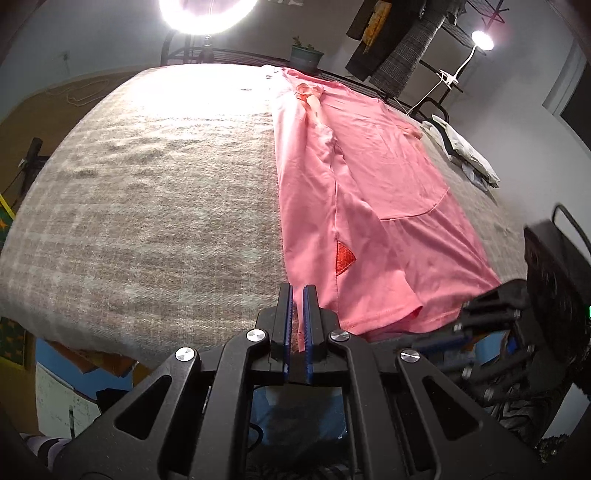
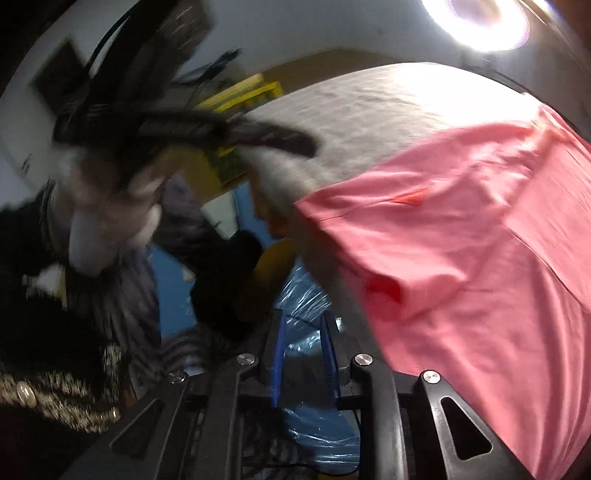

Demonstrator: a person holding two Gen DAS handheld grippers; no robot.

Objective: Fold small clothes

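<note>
A pink T-shirt (image 1: 373,206) lies along the right side of a grey blanket-covered table (image 1: 155,206), its left side folded inward; a red triangular patch (image 1: 343,258) shows near the hem. My left gripper (image 1: 298,295) is shut on the shirt's near left hem corner, with pink cloth between its blue pads. My right gripper (image 2: 306,325) is open and empty, off the table's near edge, left of the shirt (image 2: 472,240). It also shows blurred in the left wrist view (image 1: 480,314).
A ring light (image 1: 207,14) glares on the far table edge. Folded white and dark clothes (image 1: 461,151) lie at the right. A plant pot (image 1: 304,55) and hanging clothes (image 1: 399,48) stand behind. Blue plastic (image 2: 306,295) lies below the table edge.
</note>
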